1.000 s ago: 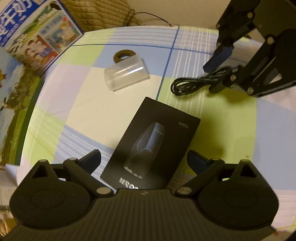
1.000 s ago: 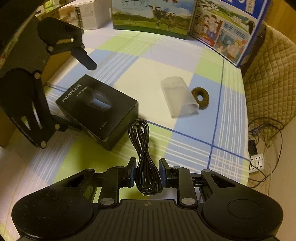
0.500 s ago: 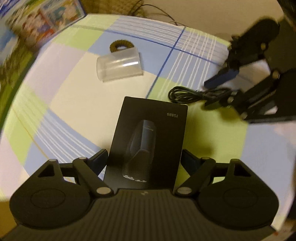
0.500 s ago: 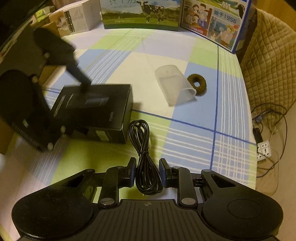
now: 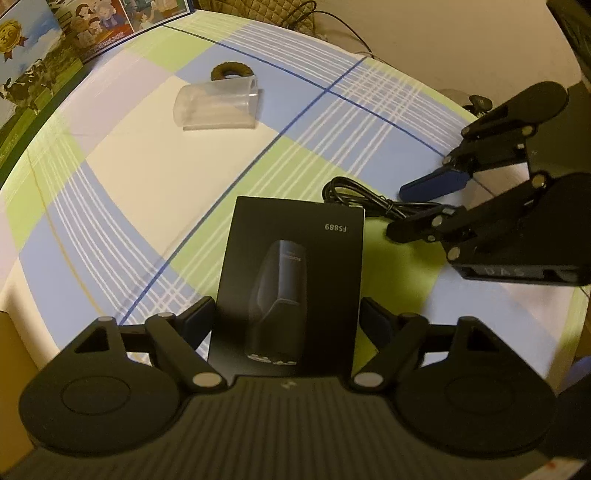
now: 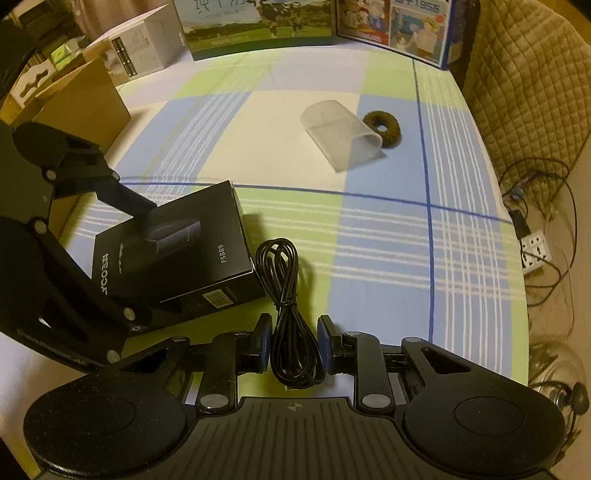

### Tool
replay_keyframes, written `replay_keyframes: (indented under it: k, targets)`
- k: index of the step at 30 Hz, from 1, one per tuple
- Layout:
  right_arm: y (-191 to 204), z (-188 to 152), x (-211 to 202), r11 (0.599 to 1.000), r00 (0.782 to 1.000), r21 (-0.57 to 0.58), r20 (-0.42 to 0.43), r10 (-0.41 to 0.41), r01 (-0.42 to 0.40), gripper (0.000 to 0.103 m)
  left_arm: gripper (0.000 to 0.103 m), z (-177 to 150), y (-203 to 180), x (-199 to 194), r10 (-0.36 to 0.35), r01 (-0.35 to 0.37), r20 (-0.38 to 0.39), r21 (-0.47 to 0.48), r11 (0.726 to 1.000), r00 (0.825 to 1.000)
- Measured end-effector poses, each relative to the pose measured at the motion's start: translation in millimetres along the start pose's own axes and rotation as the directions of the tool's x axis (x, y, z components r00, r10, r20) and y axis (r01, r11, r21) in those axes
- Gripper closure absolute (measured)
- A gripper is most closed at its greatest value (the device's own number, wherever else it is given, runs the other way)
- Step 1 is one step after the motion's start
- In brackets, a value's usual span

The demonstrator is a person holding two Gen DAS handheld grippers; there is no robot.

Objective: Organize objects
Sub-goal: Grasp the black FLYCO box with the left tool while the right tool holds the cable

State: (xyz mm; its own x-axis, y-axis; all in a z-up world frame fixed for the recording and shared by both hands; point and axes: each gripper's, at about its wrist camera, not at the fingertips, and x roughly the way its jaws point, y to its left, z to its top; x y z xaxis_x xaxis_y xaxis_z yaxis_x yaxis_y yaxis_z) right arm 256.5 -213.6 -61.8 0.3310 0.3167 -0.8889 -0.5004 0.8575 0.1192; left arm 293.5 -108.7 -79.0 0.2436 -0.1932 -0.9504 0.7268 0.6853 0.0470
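Observation:
A black shaver box [image 5: 291,273] marked FS889 sits between the fingers of my left gripper [image 5: 286,317], which has closed in on its sides; the box also shows in the right wrist view [image 6: 177,254], its near end tilted up. A coiled black cable [image 6: 291,314] lies on the plaid tablecloth, and my right gripper [image 6: 293,341] is narrowed around it, pads close to the coil on both sides. The cable also shows in the left wrist view [image 5: 369,203]. A clear plastic cup [image 6: 341,138] lies on its side beside a brown ring [image 6: 382,127].
Printed milk cartons [image 6: 258,26] stand along the far table edge, with a white box [image 6: 136,48] and a cardboard box [image 6: 74,107] at the left. A quilted cushion [image 6: 528,74] and a power strip [image 6: 533,253] with wires lie past the right edge.
My left gripper has moved in over the box and narrowed until its fingers meet the box sides; the box has turned. The right gripper stays around the cable.

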Motion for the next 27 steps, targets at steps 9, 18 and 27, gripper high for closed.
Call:
replay_keyframes:
  k: [9,18,27]
  targets:
    - [3,-13,-12,1.000,1.000,0.016,0.018,-0.025,0.024,0.080,0.026,-12,-9,-13,0.008,-0.004,0.033,-0.125,0.992,0.999]
    - [11,-21,-67,0.998,0.994,0.055,0.102,-0.042,0.036,0.080,0.026,-36,-22,-64,0.037,0.003,0.136,-0.287,0.958,0.990]
    - [47,-31,-126,0.998,0.979,0.049,0.200,-0.046,0.037,0.081,0.026,-66,-44,-138,0.111,-0.007,0.253,-0.377,0.926,0.961]
